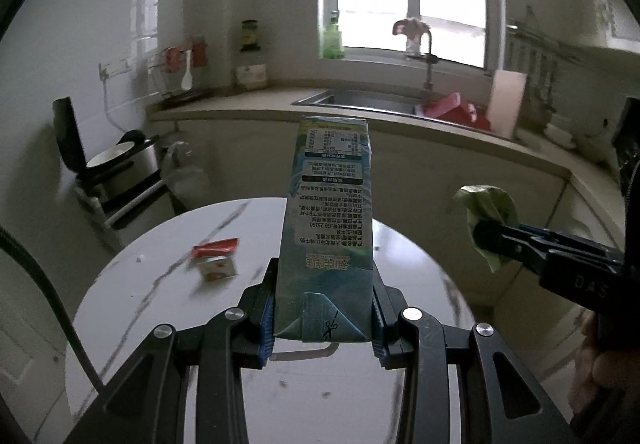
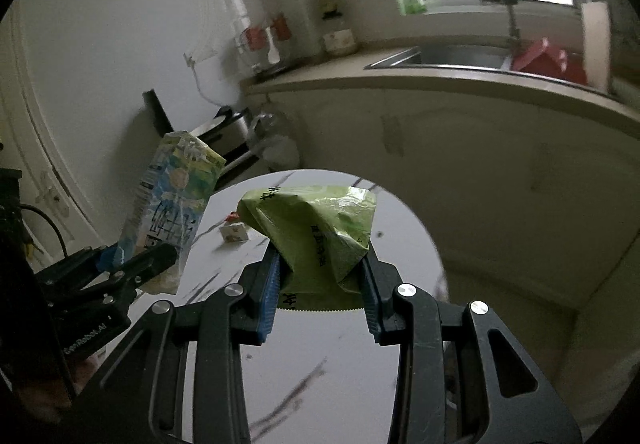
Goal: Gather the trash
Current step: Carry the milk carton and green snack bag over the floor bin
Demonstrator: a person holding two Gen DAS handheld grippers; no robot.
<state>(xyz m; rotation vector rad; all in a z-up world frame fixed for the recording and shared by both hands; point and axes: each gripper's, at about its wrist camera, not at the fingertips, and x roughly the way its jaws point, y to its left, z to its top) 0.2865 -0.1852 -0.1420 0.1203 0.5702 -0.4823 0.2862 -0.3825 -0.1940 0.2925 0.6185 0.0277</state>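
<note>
**Both grippers carry trash above the round table**

The left gripper (image 1: 324,318) has its jaws pinching the lower end of a milk carton (image 1: 328,220), which stands up and forward from between the pads, its far end well past the fingertips. The right gripper (image 2: 320,294) pinches a crumpled green wrapper (image 2: 316,232); the wrapper bulges out ahead of the pads, and its serrated edge hangs just behind them. In each wrist view the other gripper shows at the side with its load, so the two are near each other and apart.

Below and ahead of both jaws is the white marble table (image 1: 160,304). On it, ahead and to the left of the left jaws, two small pieces are not yet collected: a red sachet (image 1: 215,247) and, just beside it, a small pale packet (image 1: 218,268).

I judge the step in hand to be the carrying of the two picked items to a bin. No bin is clearly visible, so the next move calls for finding it, bringing each load over its opening, and only then spreading the jaws. After that, the two pieces on the table remain.
</note>
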